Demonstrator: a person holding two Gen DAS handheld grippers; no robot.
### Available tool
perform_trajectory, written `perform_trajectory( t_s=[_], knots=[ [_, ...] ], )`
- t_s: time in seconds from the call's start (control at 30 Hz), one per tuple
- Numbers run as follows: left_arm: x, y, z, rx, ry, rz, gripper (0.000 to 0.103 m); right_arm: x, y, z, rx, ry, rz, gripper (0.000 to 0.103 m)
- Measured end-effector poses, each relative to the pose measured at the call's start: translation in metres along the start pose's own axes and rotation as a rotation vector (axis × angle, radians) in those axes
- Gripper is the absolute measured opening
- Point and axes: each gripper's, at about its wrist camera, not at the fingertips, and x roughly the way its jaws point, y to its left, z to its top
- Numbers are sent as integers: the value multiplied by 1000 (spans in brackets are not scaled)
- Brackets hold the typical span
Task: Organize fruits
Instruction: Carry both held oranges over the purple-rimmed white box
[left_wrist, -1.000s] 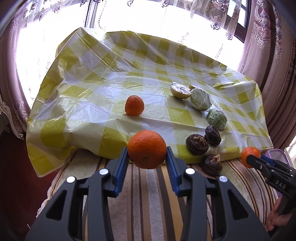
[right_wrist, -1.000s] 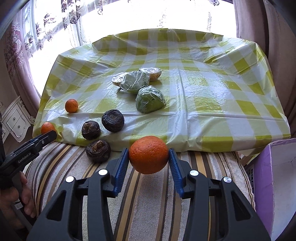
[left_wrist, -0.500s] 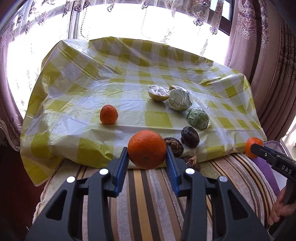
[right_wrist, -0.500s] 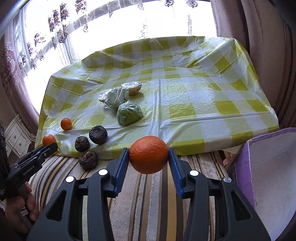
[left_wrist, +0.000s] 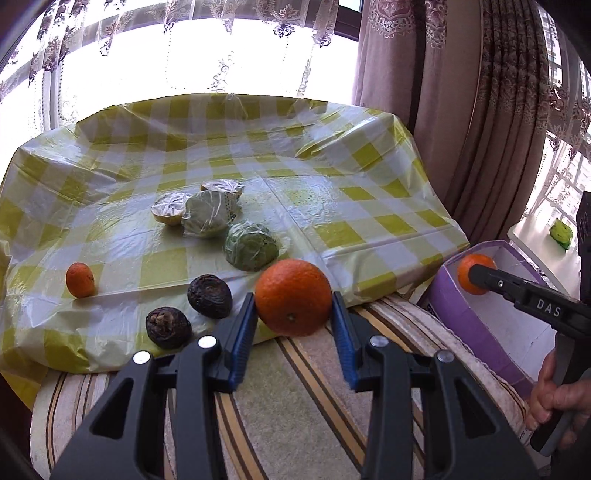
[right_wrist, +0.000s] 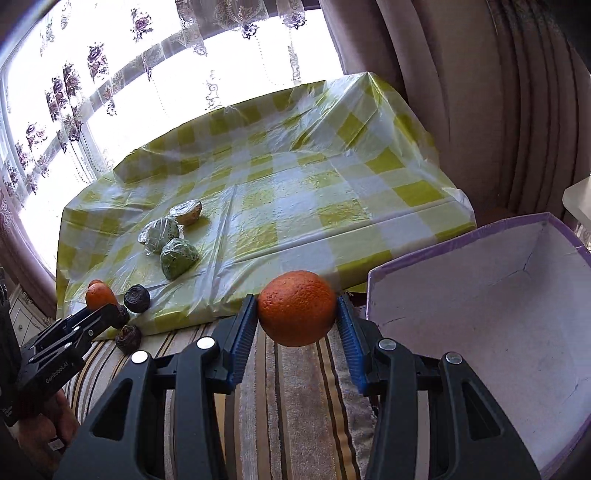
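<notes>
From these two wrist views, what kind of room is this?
Probably a home living room or bedroom: lace curtains over a bright window, heavy drapes, and a plastic checked cloth spread as a makeshift table for fruit.

Strong daylight poured in through the lace curtains (left_wrist: 229, 48) behind the bench, blowing the window (right_wrist: 122, 88) out to pure white in both views. The plastic checked tablecloth (left_wrist: 332, 206) carried soft glare patches. Shadows stayed faint and short. Fisheye distortion bent the edges, with dark vignetted corners; the centre was sharp
</notes>
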Motion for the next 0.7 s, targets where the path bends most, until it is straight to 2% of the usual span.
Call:
perform_trajectory(
  t_s=[0.4,0.7],
  knots=[
    [44,-137,7,258,60,-231,40,-18,-103,-23,131,53,-213,43],
    [87,-227,-1,436,164,-335,40,-8,-148,-35,123,132,-372,43]
  ],
)
